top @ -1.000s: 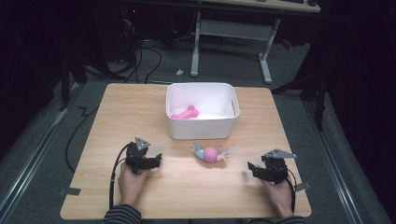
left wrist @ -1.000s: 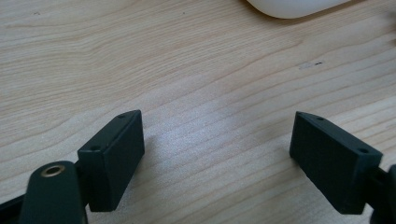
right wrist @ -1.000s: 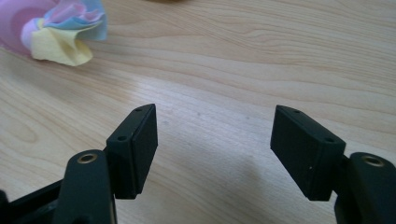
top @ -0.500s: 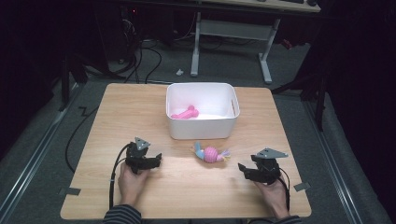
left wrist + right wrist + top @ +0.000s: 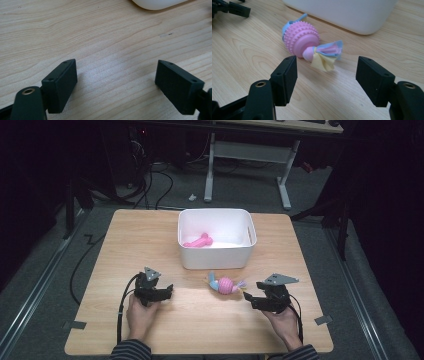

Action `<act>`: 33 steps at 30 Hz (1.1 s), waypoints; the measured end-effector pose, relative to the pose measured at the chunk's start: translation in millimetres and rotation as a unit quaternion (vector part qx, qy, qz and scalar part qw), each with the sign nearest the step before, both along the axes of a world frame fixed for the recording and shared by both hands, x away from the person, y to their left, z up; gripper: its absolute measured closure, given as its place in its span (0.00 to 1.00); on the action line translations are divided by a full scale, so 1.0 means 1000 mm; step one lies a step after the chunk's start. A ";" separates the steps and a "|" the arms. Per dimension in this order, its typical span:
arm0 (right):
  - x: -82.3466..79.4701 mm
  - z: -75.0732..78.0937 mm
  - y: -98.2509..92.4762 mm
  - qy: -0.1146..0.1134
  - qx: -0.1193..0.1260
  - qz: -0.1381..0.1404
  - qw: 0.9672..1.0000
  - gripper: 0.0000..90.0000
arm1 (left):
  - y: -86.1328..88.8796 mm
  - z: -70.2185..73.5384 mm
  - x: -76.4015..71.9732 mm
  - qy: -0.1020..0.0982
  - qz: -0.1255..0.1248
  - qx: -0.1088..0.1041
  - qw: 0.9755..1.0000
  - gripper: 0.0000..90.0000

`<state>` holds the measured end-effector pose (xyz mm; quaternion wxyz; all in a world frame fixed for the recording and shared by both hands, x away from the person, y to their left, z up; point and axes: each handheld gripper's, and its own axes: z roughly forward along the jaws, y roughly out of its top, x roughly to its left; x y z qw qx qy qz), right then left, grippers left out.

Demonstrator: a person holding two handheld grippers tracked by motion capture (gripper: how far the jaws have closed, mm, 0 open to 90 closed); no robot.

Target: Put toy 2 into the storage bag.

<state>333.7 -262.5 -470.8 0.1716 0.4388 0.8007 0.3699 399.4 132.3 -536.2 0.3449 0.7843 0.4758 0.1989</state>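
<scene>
My right gripper (image 5: 327, 66), its jaws just narrowed yet still apart and empty, faced the pink toy (image 5: 303, 40). I judged I should centre the ball before clenching.

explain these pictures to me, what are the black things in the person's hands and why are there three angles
There is no robot here: a person holds a hand tool in each hand, the left gripper and the right gripper, each with two black jaws. The high view looks down on the wooden table from above the person. The other two views come from cameras riding on the grippers, looking out along their jaws. On the table stands a white bin with a pink toy inside. In front of it lies a knobbly pink ball toy with cloth tails. Nothing is held: both pairs of jaws stand apart, and the right pair points at the ball toy without touching it.
</scene>
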 end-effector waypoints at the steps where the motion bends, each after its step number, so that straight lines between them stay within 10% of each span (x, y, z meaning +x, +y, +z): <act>1: 0.001 0.001 0.003 0.000 -0.002 0.005 1.000 0.38 | 0.000 0.000 0.000 0.000 0.001 -0.001 1.000 0.20; 33: 0.035 0.005 0.058 0.012 -0.021 0.062 0.998 0.35 | 0.000 0.000 0.000 0.000 -0.002 0.000 1.000 0.20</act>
